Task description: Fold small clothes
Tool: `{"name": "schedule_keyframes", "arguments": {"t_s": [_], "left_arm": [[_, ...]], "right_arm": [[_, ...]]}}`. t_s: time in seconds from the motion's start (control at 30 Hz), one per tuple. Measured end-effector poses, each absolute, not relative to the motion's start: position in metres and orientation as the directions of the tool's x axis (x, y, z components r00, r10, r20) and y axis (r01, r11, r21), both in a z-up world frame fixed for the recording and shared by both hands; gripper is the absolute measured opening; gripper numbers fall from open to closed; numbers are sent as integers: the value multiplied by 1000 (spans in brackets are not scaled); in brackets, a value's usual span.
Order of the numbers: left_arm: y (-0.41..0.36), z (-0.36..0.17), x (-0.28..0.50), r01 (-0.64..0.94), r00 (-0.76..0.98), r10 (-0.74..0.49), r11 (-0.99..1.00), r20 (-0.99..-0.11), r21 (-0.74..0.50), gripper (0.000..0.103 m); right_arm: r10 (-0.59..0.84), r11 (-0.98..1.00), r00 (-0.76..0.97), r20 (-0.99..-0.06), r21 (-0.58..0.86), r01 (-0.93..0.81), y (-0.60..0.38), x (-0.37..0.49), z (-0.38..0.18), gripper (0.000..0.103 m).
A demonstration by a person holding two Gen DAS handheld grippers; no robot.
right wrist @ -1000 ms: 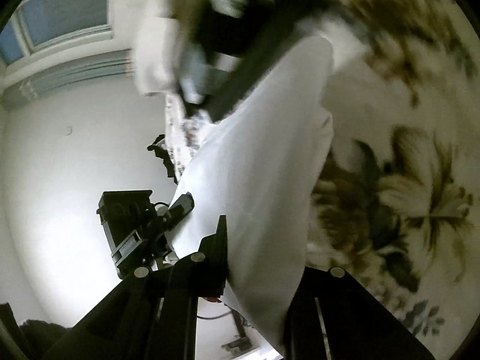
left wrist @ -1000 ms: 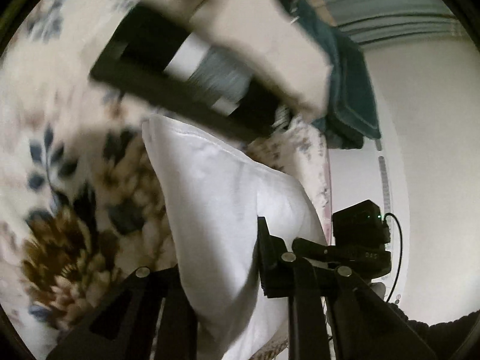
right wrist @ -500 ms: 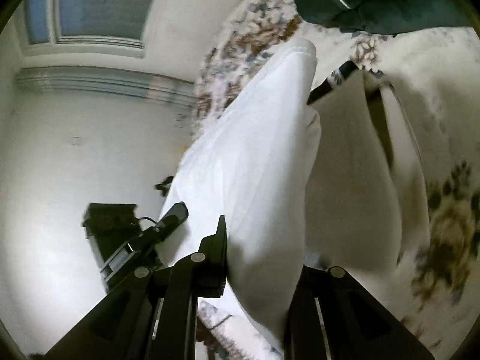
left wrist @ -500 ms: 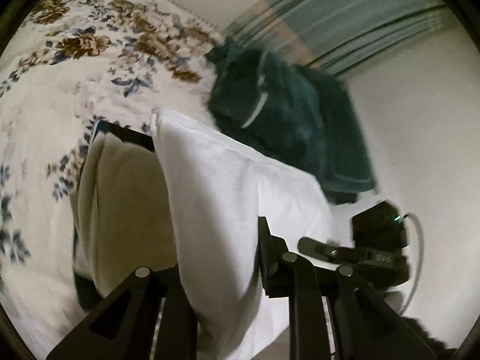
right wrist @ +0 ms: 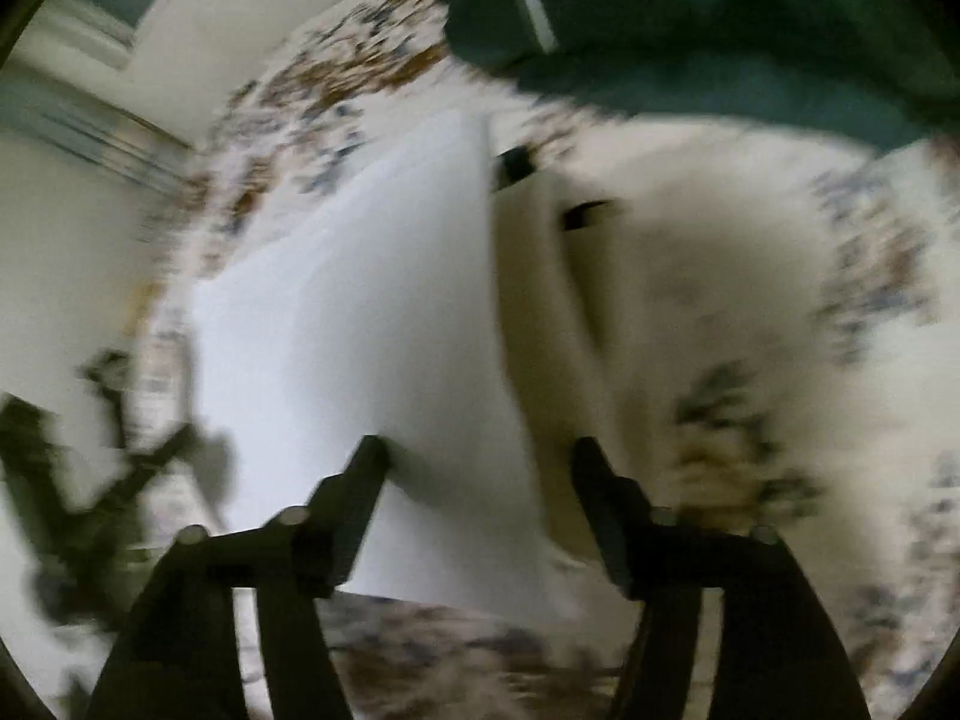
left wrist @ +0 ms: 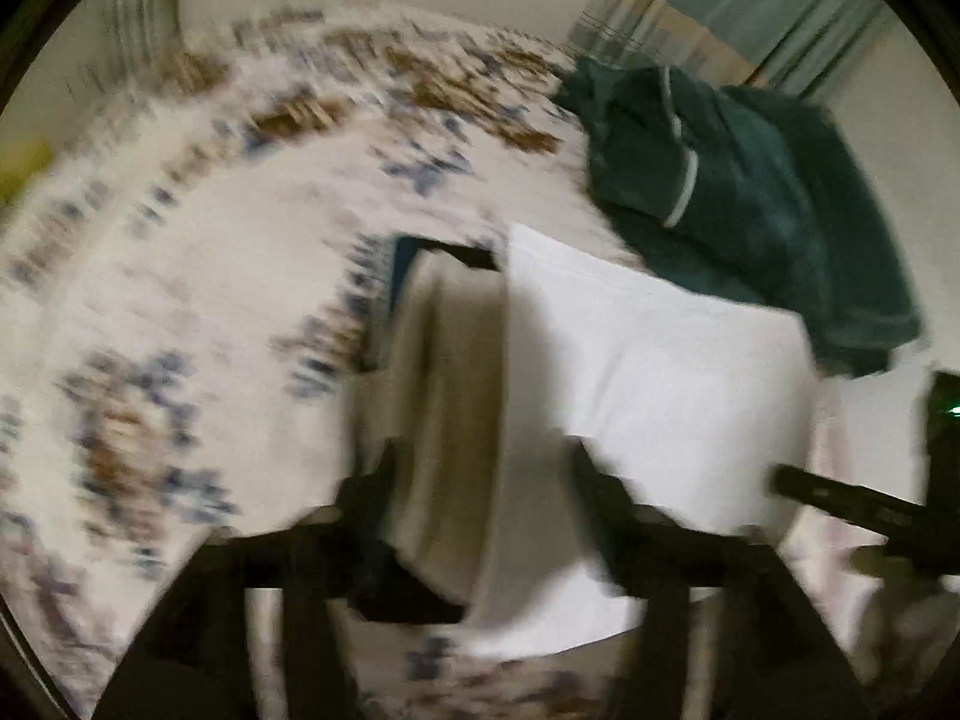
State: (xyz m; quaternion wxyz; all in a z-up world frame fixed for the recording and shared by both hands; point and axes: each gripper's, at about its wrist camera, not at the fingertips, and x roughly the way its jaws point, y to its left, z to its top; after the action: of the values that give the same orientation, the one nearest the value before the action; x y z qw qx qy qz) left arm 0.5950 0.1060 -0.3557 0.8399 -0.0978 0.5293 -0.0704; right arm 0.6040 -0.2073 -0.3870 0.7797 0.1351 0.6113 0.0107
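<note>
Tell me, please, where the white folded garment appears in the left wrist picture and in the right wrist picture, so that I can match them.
Left wrist view: the white garment lies right of centre, beside the cream garment.
Right wrist view: the white garment lies left of centre.
Shared landmark: the dark green clothing, beyond it on the floral bedspread.

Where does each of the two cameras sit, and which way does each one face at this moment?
Left wrist: sits on the left gripper, facing steeply down at the white garment, floral bedspread and dark green clothes; its own opening fingers show, the right gripper at the edge.
Right wrist: sits on the right gripper, facing down at the same bed; its opening fingers show, the garment between them.
Shared: white garment, bedspread, green clothes.
</note>
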Motion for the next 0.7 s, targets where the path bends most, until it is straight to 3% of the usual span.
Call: {"name": "schedule_keyframes", "arguments": {"t_s": [0.03, 0.07, 0.1, 0.4, 0.7], "left_arm": [[103, -350, 586, 26, 448, -185, 981, -875, -195, 103], [102, -347, 580, 32, 461, -162, 985, -873, -167, 103], [98, -342, 569, 38, 468, -130, 991, -874, -127, 103], [91, -266, 479, 42, 532, -43, 999, -846, -25, 103], [83, -150, 362, 102, 655, -42, 994, -754, 33, 103]], "right_arm": [[133, 973, 260, -956, 177, 151, -205, 595, -382, 84], [67, 981, 269, -961, 112, 156, -200, 580, -374, 100], [22, 985, 278, -960, 68, 157, -195, 567, -366, 103], [-197, 967, 403, -894, -110, 229, -171, 443, -249, 103], [-260, 951, 515, -817, -127, 281, -144, 300, -110, 103]]}}
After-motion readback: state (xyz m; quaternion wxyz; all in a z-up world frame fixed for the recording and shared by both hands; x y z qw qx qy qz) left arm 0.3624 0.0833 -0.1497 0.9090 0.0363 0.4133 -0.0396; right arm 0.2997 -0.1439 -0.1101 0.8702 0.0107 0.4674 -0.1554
